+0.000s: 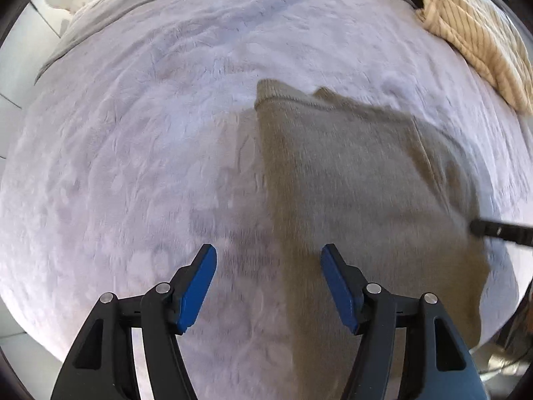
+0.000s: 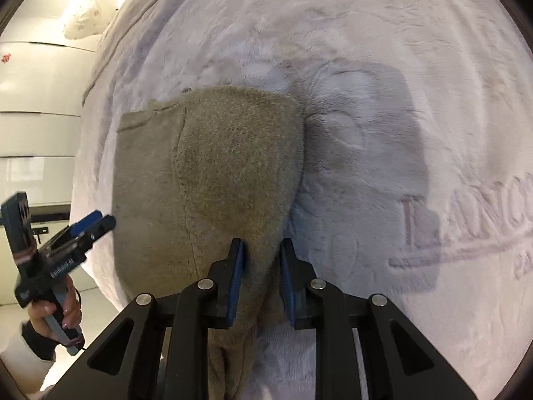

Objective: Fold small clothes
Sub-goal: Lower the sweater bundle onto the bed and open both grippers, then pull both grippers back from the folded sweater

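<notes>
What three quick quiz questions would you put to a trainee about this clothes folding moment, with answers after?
1. True or false: the left gripper is clamped on the tan garment.
2. What lies on the blanket at the top right of the left wrist view? A. a cream striped cloth B. a red towel C. a shoe
3. In a few words: what sits between the pads of the right gripper?

Key
1. False: its jaws stand open with nothing gripped.
2. A
3. A fold of the tan garment.
</notes>
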### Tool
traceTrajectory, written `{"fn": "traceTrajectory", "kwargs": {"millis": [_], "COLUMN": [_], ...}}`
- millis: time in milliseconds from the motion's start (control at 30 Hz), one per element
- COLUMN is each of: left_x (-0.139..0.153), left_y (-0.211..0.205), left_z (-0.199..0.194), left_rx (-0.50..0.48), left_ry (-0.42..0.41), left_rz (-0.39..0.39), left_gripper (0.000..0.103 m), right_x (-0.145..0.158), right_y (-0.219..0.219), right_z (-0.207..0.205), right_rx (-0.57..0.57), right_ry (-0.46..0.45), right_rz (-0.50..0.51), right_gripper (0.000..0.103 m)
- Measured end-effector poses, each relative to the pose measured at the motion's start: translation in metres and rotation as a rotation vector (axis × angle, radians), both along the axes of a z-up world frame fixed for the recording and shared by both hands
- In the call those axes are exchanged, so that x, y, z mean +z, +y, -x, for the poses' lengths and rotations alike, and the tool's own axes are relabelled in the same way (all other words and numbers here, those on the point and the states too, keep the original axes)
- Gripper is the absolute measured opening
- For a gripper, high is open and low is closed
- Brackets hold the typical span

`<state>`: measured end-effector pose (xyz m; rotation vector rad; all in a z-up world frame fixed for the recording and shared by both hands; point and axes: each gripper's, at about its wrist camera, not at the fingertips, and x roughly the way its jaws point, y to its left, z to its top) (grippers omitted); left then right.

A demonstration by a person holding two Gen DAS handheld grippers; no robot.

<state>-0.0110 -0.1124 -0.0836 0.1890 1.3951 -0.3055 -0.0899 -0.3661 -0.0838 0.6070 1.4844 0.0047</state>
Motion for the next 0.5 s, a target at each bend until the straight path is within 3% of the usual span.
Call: {"fn": "traceTrajectory", "kwargs": {"millis": [233, 367, 500], "left_x": [-0.005, -0.01, -0.01], "left_y": [0.012, 0.018, 0.02], "left_z": [0.037, 0.044, 0.05], "left_rx": [-0.004, 0.022, 0.015], "left_ry": [0.077, 0.1, 0.091], "left_rz": [0.039, 0.073, 0.088], "left_gripper": [0.067, 0.067, 0.067], "right_x": [0.023, 0.01, 0.001], "right_y": [0.035, 0.066, 0.082], "right_z": [0.02, 0.033, 0.052], "right_rx": [0.033, 0.056, 0.108], "right_ry": [-0.018, 0.04, 0.086], "right_rz": [-0.069, -0.085, 0.017], "right_gripper": [0.026, 0.03, 0.03]}}
